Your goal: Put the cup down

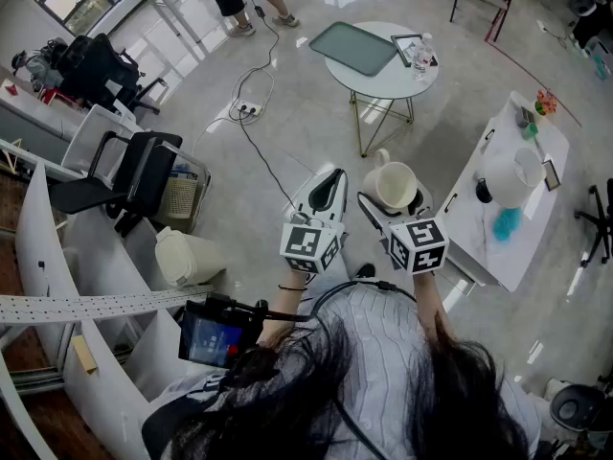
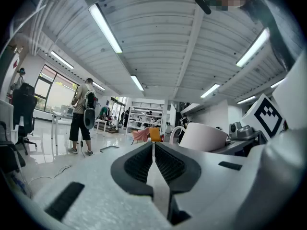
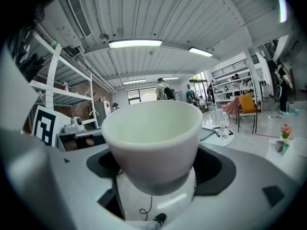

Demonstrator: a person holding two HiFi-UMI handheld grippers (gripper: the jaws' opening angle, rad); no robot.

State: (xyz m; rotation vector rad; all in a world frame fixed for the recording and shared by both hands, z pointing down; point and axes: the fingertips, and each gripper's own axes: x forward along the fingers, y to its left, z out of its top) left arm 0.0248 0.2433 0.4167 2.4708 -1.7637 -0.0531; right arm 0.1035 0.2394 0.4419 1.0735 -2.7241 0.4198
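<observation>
A white handled cup [image 1: 393,185] hangs upright in the air above the floor, held between the jaws of my right gripper [image 1: 395,194]. In the right gripper view the cup [image 3: 152,138] fills the middle, its inside empty, with a dark pad pressed to each side. My left gripper [image 1: 330,182] is held up just left of the cup, its jaws shut together with nothing in them. The left gripper view shows its ribbed pads [image 2: 165,164] meeting, and the cup [image 2: 204,135] just beyond to the right.
A round white table [image 1: 383,84] ahead carries a grey tray [image 1: 352,46] and a water bottle [image 1: 421,57]. At the right, a long white table [image 1: 479,242] holds a white pot [image 1: 512,175]. A black chair [image 1: 124,175], white bin [image 1: 182,255] and floor cable [image 1: 254,113] lie left.
</observation>
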